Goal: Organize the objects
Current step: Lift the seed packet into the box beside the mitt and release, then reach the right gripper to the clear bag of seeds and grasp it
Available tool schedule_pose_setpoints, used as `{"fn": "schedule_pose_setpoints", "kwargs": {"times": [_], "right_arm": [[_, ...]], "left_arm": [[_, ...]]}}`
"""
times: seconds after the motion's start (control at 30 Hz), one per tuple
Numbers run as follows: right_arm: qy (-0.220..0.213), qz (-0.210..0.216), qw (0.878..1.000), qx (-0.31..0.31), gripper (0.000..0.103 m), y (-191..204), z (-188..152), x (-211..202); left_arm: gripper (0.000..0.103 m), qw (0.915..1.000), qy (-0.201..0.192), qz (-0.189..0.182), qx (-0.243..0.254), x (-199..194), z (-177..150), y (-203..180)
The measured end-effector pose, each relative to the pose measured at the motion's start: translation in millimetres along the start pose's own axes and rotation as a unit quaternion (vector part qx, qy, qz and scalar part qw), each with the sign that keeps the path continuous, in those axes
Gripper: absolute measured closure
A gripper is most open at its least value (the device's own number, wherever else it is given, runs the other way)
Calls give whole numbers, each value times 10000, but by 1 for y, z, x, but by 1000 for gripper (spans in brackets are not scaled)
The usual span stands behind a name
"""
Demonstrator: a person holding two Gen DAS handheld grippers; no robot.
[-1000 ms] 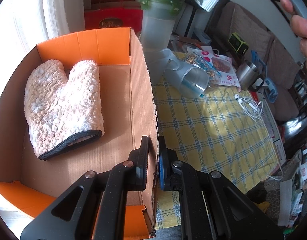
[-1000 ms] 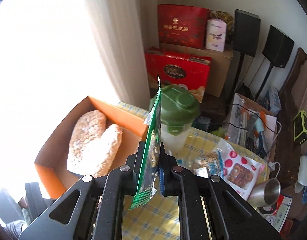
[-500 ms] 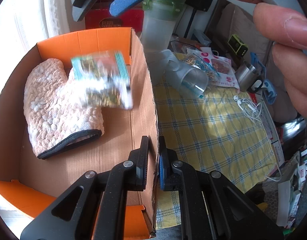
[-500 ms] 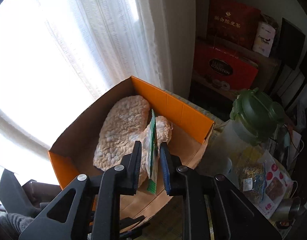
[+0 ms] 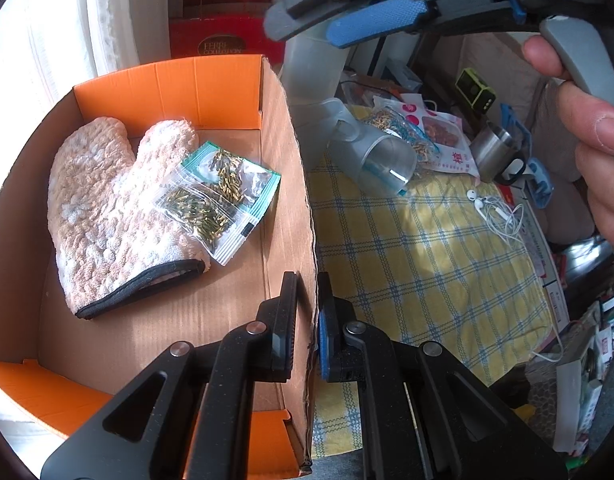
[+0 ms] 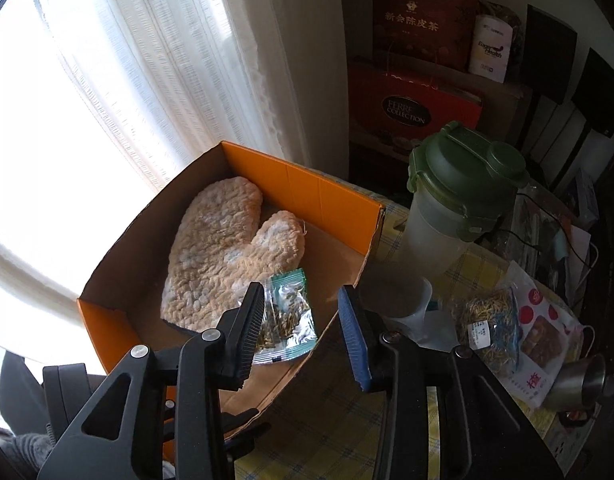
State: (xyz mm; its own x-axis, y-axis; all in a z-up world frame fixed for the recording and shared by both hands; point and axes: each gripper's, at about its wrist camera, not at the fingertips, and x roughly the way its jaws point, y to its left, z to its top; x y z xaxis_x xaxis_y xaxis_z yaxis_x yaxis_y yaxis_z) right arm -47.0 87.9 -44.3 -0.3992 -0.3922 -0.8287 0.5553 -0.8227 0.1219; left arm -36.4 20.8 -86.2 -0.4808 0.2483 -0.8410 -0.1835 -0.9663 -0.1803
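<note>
The left gripper [image 5: 307, 308] is pinched nearly closed on the near side wall of an open cardboard box with orange flaps [image 5: 295, 168], one finger inside the box and one outside, the wall's edge clamped between them.

Ahead and to the left of this gripper, inside the box, a fluffy peach-and-white oven mitt [image 5: 111, 208] lies flat on the floor. A small clear plastic packet with green edges, filled with thin yellowish-green pieces [image 5: 223, 196], rests against the mitt's thumb side, partly overlapping its cuff.

The right gripper [image 6: 301, 324] hangs above the box with its jaws spread wide and nothing between them. The packet [image 6: 287, 316] lies just below and beyond its left finger.

To the right of the right gripper, on a yellow checked tablecloth [image 5: 419, 252], stand a frosted shaker bottle with a green lid [image 6: 459, 204] and a clear cup, apparently tipped on its side [image 5: 379, 156]. Further right lie snack bags [image 6: 503, 324], white earphones [image 5: 495, 208] and a steel mug [image 5: 495, 152].
</note>
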Motion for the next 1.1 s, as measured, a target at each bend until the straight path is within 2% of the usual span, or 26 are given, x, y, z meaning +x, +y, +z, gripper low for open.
{"fn": "schedule_pose_setpoints", "kwargs": {"times": [0.27,0.5,0.73,1.1], "right_arm": [[-249,-551,9963,614,64,-67,-12,-42],[-313,-1167,9872,1039,50,-123,-29,-59],[-7,-1414,9813,1306,50,-161,-47,-34],[374,-1379,9795,1420,50,-188,-57,22]], "left_arm": [[95,10000,-3,8,-5,0,-1,0],[95,10000,1,9,-1,0,-2,0],[95,10000,19,35,8,1,-3,-1],[94,10000,48,19,-11,1,-4,-1]]}}
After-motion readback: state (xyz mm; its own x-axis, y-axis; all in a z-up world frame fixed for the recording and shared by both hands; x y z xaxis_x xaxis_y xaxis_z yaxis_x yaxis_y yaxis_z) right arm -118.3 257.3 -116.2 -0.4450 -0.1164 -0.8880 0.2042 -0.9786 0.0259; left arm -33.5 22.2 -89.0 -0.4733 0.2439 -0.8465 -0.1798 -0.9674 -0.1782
